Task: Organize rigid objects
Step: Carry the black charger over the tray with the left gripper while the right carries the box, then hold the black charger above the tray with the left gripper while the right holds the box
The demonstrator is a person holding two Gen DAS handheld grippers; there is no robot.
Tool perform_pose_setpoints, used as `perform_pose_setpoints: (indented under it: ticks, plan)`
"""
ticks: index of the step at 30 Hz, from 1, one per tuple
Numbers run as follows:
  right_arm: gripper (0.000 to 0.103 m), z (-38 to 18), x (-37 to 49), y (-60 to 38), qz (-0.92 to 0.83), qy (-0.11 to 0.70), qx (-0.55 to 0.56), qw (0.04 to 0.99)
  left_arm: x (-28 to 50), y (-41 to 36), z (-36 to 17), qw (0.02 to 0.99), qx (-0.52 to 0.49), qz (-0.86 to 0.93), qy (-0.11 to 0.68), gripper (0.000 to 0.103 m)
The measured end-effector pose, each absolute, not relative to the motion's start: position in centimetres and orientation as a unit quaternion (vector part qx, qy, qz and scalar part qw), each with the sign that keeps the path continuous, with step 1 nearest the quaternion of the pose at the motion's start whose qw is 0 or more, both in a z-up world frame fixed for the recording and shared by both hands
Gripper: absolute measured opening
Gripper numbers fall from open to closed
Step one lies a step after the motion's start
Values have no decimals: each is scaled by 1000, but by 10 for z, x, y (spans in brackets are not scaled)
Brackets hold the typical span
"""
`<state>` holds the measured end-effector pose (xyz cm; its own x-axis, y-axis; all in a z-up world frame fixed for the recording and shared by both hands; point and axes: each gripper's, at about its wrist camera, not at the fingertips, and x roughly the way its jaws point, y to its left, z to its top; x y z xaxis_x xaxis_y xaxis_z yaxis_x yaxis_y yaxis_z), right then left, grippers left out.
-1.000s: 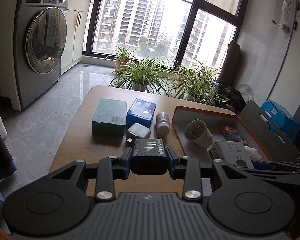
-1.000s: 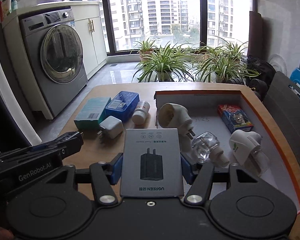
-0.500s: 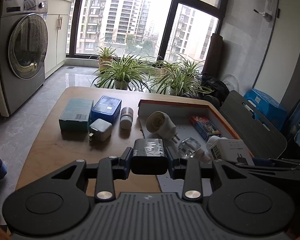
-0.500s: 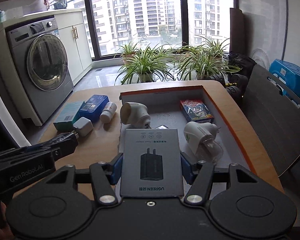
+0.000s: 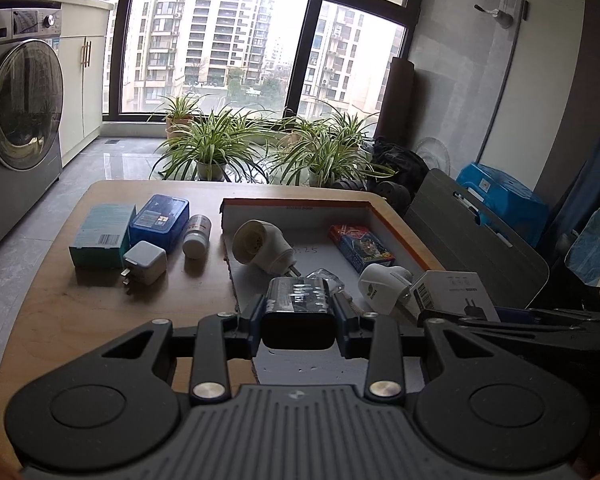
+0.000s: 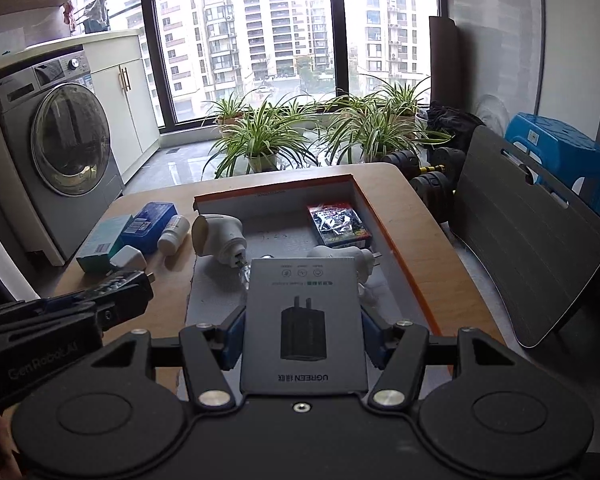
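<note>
My left gripper is shut on a black charger and holds it over the near left corner of the orange-rimmed white box. My right gripper is shut on a grey UGREEN charger box over the near part of the same box. Inside the box lie a white plug-in device, a second white plug, a clear bottle and a red-blue card pack. The left gripper also shows in the right wrist view.
On the wooden table left of the box are a teal box, a blue box, a white charger cube and a small white bottle. A dark chair back stands at the right. Plants and a washing machine stand beyond.
Both grippers have moved right with their loads, from over the bare table towards and over the orange-rimmed box. Their grips have not changed.
</note>
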<state>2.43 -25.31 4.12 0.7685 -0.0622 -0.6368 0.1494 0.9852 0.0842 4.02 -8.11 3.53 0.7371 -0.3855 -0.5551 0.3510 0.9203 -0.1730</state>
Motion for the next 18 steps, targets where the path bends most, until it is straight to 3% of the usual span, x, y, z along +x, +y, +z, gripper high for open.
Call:
perform_pose_setpoints:
  ticks: [18]
  plan:
    - [70,32,18,-285,-68,340,73,935,39,-107,23,924,-27,-209,320,36]
